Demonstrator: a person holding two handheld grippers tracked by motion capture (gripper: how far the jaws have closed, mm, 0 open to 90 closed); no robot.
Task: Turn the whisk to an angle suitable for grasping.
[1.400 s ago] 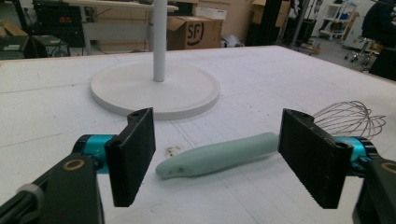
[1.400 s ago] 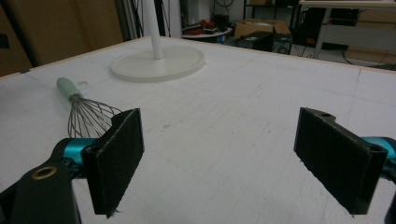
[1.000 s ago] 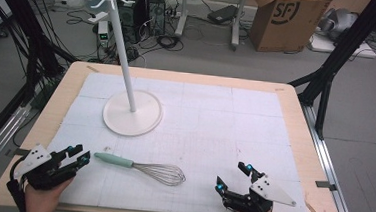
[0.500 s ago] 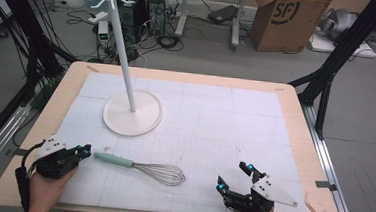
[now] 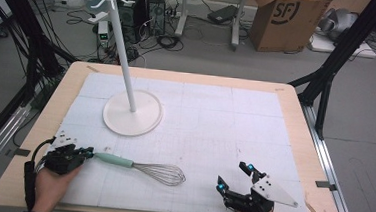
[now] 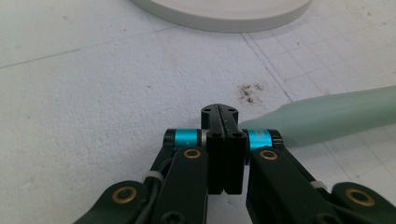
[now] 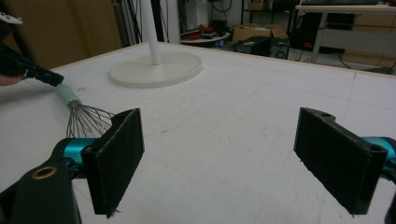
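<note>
The whisk lies near the bench's front edge, not yet gripped; the left claw is closed empty beside its handle; the right claw is held apart

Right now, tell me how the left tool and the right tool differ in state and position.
The left tool has its black jaws pressed together with nothing between them, while the right tool holds its jaws wide apart. The left tool sits at the end of the mint-green handle of the wire whisk, the handle lying beside its jaws; the right tool sits apart from the whisk. Both are hand-held low over the white mat.
</note>
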